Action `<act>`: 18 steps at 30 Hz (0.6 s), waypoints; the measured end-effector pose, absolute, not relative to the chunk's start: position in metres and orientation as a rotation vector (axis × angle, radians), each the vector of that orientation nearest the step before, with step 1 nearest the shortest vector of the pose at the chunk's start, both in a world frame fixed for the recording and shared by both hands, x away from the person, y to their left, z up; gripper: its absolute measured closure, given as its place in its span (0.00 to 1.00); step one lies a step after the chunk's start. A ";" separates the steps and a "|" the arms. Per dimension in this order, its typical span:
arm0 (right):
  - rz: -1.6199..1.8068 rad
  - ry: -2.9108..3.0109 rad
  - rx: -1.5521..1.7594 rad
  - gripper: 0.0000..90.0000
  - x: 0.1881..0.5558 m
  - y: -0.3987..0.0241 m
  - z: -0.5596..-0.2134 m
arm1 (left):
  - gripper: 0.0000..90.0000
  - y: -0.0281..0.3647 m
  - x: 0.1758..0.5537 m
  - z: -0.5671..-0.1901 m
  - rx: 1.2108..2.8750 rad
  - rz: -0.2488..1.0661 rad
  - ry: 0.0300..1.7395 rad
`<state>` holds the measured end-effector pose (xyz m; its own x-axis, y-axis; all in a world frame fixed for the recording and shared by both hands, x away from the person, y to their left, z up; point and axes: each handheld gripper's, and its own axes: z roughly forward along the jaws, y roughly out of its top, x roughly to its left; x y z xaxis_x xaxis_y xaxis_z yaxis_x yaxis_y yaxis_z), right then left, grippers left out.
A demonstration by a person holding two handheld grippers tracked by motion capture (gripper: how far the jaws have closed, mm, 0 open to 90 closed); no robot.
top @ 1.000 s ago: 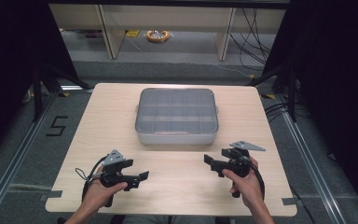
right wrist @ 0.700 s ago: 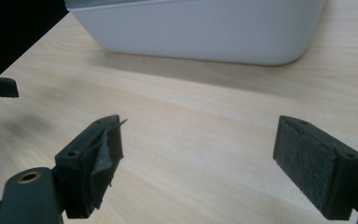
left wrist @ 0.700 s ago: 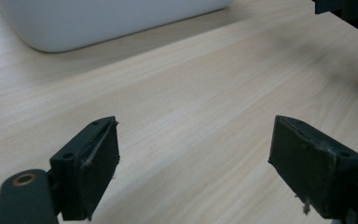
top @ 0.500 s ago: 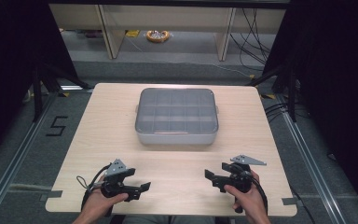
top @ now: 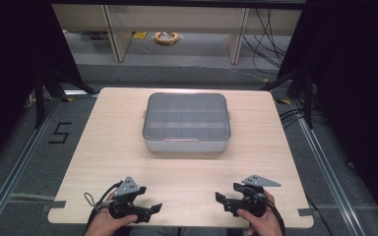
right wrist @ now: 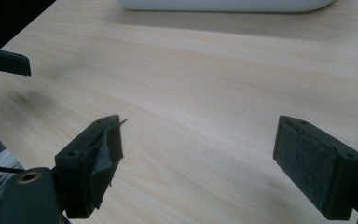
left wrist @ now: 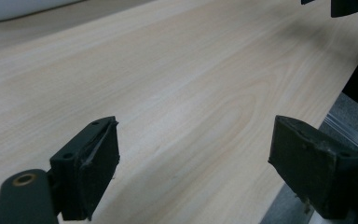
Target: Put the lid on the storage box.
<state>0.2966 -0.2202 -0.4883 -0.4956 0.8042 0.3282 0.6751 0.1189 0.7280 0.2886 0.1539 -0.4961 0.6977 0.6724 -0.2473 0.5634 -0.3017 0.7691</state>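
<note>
Operator: Grippers are withdrawing toward the near table edge. The black two-jaw left gripper point(top: 150, 209) and black two-jaw right gripper point(top: 222, 200) are both holding jaws spread wide, gripping nothing.

Inspector: The grey lidded compartment box point(top: 186, 122) is sitting untouched mid-table on the pale wooden table point(top: 113, 142), well apart from both. Work appears to be not yet starting, or ending.

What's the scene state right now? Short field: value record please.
surface: wooden table
object: grey box, lid shut, divided into compartments, centred toward the far half of the table
left gripper: open, near the front edge, nothing between its jaws
right gripper: open, near the front edge, nothing between its jaws
contact: neither gripper touches the box
orientation: the two grippers point toward each other
background: orange ring-shaped item on the floor beyond the table
</note>
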 end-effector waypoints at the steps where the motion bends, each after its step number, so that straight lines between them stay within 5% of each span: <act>1: 1.324 2.249 1.488 0.19 0.295 -0.221 -0.488 | 0.17 0.151 0.285 -0.497 1.990 0.143 0.950; 18: 1.246 2.306 1.476 0.18 0.265 -0.219 -0.495 | 0.17 0.147 0.267 -0.501 2.071 0.128 0.910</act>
